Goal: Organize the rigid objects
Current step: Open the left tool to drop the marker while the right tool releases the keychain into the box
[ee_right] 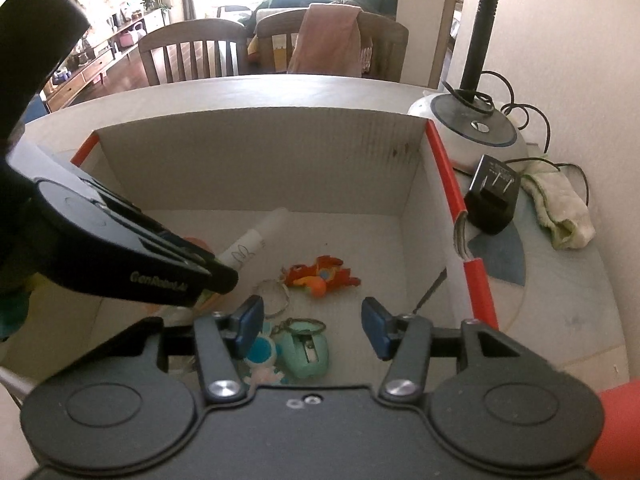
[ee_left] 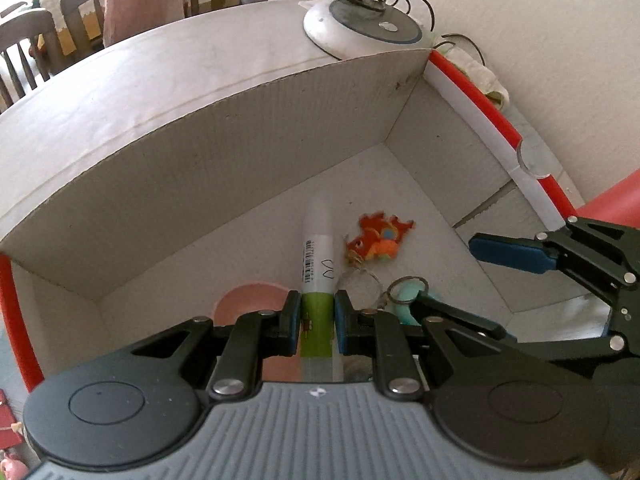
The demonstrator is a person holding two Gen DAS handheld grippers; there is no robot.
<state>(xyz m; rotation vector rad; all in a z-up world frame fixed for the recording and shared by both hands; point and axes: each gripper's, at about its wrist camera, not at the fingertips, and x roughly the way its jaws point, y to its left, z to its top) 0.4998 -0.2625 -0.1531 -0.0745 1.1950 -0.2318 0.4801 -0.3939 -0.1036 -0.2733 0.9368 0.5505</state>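
Cardboard box (ee_right: 256,160) w/ marker (ee_left: 318,248), orange fish keychain (ee_right: 322,274), maybe sharpener (ee_right: 306,354)

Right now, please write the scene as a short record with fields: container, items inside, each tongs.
container: open cardboard box with red edges
held item: green-and-white tube, its far end low inside the box
left tongs: shut on the tube
right tongs: open, nothing between them, above the box floor
loose items: orange fish keychain, teal sharpener keychain
outside the box: lamp base, black adapter
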